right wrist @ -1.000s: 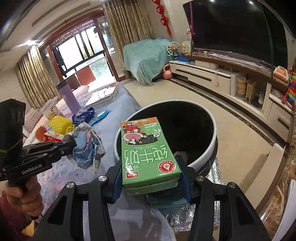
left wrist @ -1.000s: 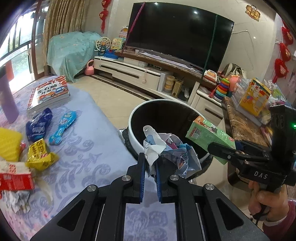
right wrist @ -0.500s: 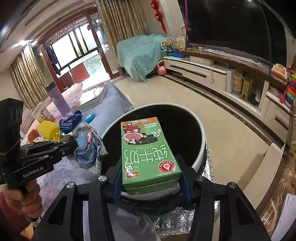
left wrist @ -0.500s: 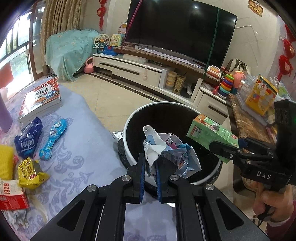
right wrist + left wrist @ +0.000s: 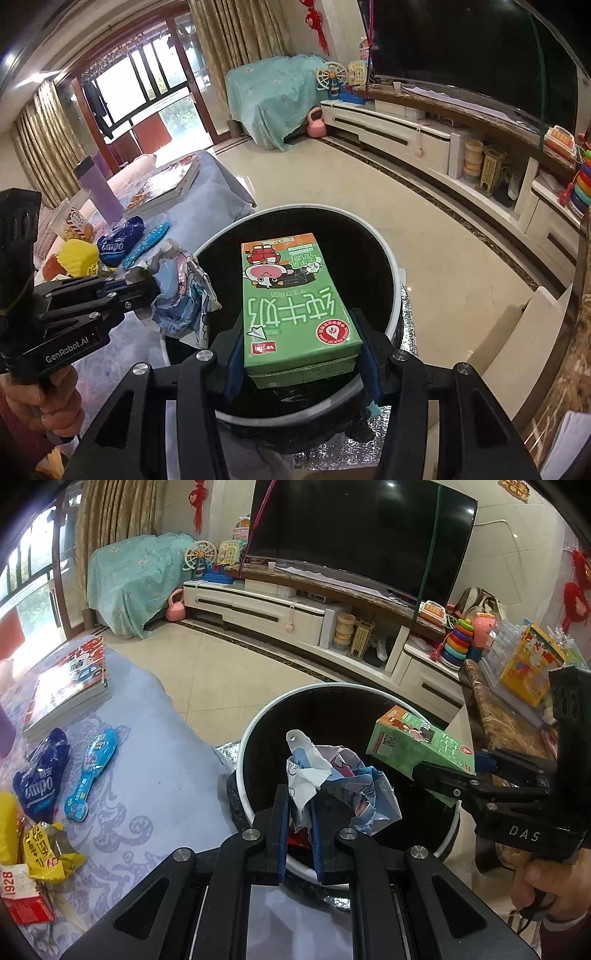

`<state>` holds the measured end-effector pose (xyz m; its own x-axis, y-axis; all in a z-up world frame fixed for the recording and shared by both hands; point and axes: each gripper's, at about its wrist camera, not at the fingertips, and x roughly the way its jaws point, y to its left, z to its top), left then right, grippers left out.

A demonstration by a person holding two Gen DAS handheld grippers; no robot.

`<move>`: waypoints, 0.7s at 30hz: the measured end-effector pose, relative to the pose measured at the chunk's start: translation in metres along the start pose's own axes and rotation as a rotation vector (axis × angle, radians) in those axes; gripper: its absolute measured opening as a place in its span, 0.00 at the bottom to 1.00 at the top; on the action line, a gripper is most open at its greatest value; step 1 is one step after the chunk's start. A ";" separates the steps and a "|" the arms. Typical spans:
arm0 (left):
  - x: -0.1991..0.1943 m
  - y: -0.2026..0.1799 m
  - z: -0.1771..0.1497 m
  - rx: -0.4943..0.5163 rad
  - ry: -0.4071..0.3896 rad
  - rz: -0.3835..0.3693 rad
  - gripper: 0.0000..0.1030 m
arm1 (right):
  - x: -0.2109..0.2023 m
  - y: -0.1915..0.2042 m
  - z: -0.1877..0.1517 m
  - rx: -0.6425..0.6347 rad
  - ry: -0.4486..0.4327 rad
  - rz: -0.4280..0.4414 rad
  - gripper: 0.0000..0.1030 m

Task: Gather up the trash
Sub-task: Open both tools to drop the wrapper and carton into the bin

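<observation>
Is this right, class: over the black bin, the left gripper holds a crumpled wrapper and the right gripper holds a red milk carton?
Not quite. The milk carton is green, not red; the right wrist view shows it clearly between the right gripper fingers. The rest stands: the left gripper pinches the crumpled wrapper, and both hang over the black bin.

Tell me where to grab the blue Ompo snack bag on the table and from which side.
Grip the blue snack bag across its narrow width near the middle, coming from above. It lies flat and lengthwise on the tablecloth, so only its top face is open; the blue toothbrush pack lies close along one side, so keep the fingers clear of it.
</observation>
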<state>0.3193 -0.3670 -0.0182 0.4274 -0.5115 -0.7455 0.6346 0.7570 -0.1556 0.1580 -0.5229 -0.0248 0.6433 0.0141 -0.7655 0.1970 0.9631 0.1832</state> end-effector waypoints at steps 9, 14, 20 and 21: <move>0.014 -0.004 0.004 0.006 0.018 0.018 0.09 | 0.009 -0.005 0.006 -0.012 0.023 -0.016 0.50; 0.018 -0.009 0.007 0.007 0.025 0.021 0.09 | 0.013 -0.005 0.006 -0.008 0.032 -0.021 0.50; 0.016 -0.012 0.008 0.015 0.026 0.014 0.41 | 0.011 0.000 0.010 -0.035 0.027 -0.044 0.52; 0.014 -0.012 0.007 0.020 0.016 0.017 0.47 | 0.010 -0.001 0.010 -0.032 0.022 -0.043 0.53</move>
<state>0.3225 -0.3864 -0.0222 0.4279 -0.4924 -0.7579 0.6403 0.7570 -0.1303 0.1718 -0.5261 -0.0259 0.6183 -0.0215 -0.7856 0.2001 0.9710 0.1309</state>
